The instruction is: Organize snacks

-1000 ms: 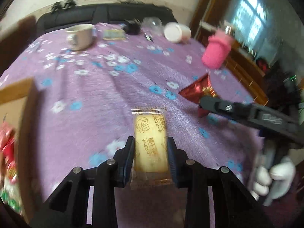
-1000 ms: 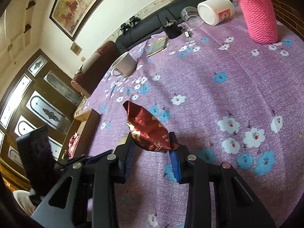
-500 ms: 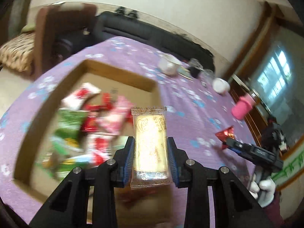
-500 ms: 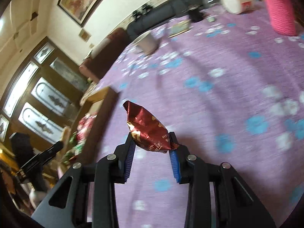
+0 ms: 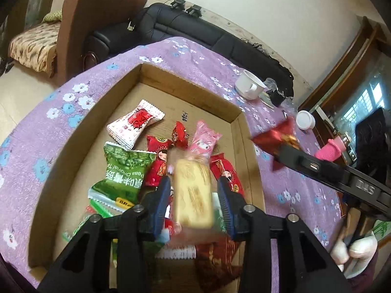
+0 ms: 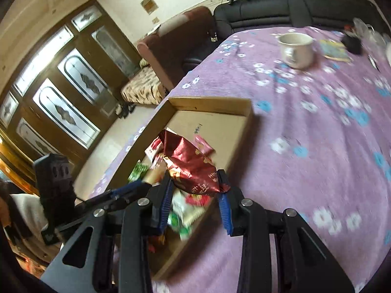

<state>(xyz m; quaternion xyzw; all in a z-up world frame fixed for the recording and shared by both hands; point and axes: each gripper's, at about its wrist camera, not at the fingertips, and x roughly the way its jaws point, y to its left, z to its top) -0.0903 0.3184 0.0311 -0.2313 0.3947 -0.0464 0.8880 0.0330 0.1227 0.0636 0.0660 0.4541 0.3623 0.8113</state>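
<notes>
Left gripper (image 5: 193,190) spreads, dropping the biscuit pack (image 5: 194,195) into the box (image 5: 246,146); right gripper (image 6: 195,190), at three o'clock, clamps the red pouch (image 6: 190,166).

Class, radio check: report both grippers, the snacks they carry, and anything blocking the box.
Left gripper open, yellow biscuit pack blurred, loose between fingers above cardboard box. Right gripper shut on dark red foil snack, over box edge. Nothing blocking.

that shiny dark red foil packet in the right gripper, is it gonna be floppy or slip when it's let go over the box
Probably light and crinkly: the red foil packet looks puffed and creased. Its glossy foil may be slippery in the right gripper. Released, it would likely flutter into the cardboard box.
</notes>
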